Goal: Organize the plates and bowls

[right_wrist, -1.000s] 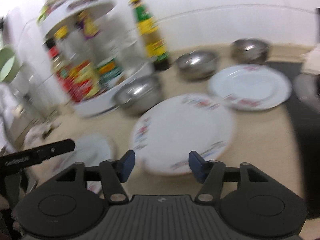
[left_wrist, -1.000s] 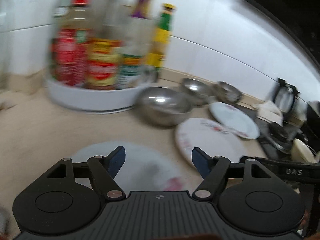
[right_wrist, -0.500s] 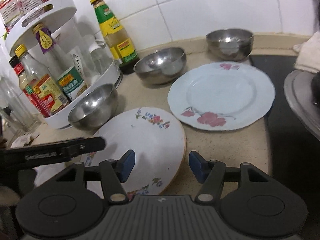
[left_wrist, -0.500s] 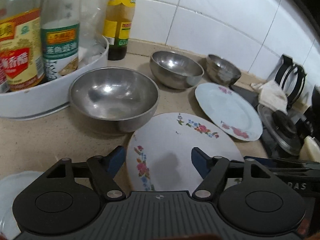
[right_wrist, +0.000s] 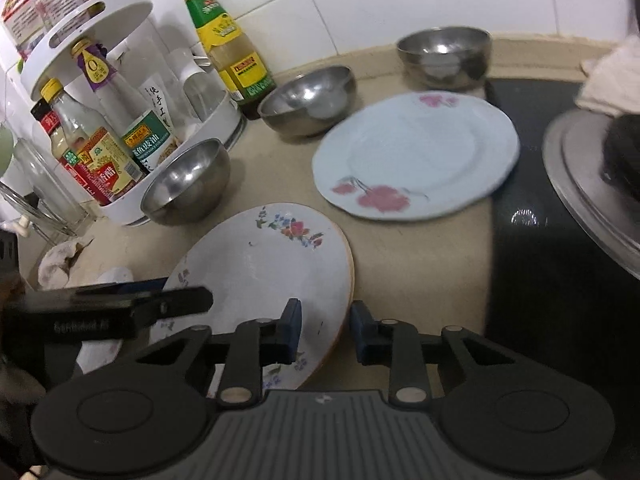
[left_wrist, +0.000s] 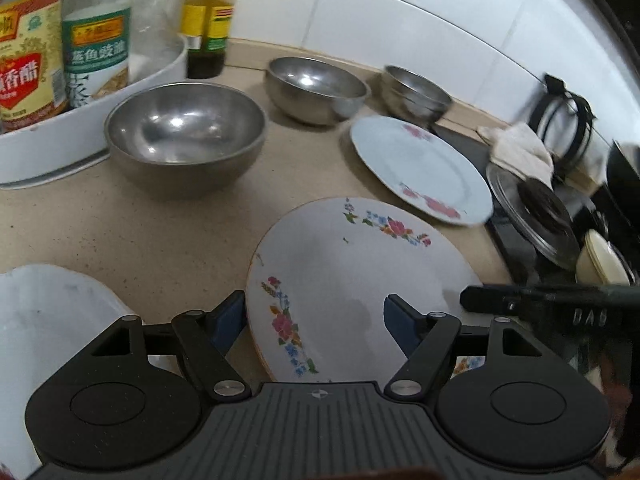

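Both grippers are hanging apart-jawed: our right gripper [right_wrist: 325, 330] is straddling the floral plate's [right_wrist: 260, 268] near-right rim (unclamped), our left gripper [left_wrist: 314, 320] hovering over it.

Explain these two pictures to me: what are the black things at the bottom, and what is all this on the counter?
No robot here: a person holds a two-finger tool in each hand, each with a camera looking along its fingers. One picture comes from the left tool, the other from the right tool. Both are open. The right tool's fingers straddle the near edge of the flowered plate without clamping it. On the counter lie a pale blue plate, three steel bowls and a white bottle rack.
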Motion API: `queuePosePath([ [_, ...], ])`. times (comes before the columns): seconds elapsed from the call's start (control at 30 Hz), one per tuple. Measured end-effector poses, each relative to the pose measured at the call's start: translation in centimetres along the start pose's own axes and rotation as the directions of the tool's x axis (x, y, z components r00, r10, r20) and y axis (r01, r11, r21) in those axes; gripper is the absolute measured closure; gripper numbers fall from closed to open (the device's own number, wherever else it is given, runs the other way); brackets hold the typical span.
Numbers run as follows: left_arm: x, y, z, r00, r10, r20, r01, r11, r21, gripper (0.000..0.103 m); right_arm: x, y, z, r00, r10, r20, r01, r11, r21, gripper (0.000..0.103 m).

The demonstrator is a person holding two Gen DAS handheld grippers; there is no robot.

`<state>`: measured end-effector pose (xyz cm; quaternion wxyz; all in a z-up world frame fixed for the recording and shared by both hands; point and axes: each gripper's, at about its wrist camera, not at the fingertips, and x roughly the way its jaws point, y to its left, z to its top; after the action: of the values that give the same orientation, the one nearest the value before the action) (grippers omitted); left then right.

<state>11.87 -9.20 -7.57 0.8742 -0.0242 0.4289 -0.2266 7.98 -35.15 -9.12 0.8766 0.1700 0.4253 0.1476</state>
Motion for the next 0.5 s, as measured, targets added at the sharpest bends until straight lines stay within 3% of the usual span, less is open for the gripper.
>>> queuePosePath([
  [0.17, 0.0, 0.3, 0.0, 0.995, 0.091, 0.026, -0.092, 0.996, 0.024, 0.020, -0.5, -0.2, -0.5, 1.000, 0.009, -0.001, -0.009, 1.000, 0.008, 0.072],
  [0.3, 0.3, -0.8, -0.3, 0.999, 0.042, 0.031, -0.044, 0.997, 0.066, 0.019, -0.5, 0.5, -1.1, 1.000, 0.004, 0.024, -0.003, 1.000, -0.017, 0.071],
  [0.37, 0.4, -1.4, -0.5, 0.997, 0.070, 0.039, -0.072, 0.995, 0.063, 0.020, -0.5, 1.0, -1.4, 0.999, -0.010, 0.035, 0.012, 0.999, -0.043, 0.071],
  [0.5, 0.0, -0.7, -0.3, 0.999, 0.028, 0.046, -0.026, 0.998, -0.058, 0.026, -0.8, 0.6, -1.7, 0.998, -0.027, 0.056, 0.027, 1.000, 0.006, 0.075],
])
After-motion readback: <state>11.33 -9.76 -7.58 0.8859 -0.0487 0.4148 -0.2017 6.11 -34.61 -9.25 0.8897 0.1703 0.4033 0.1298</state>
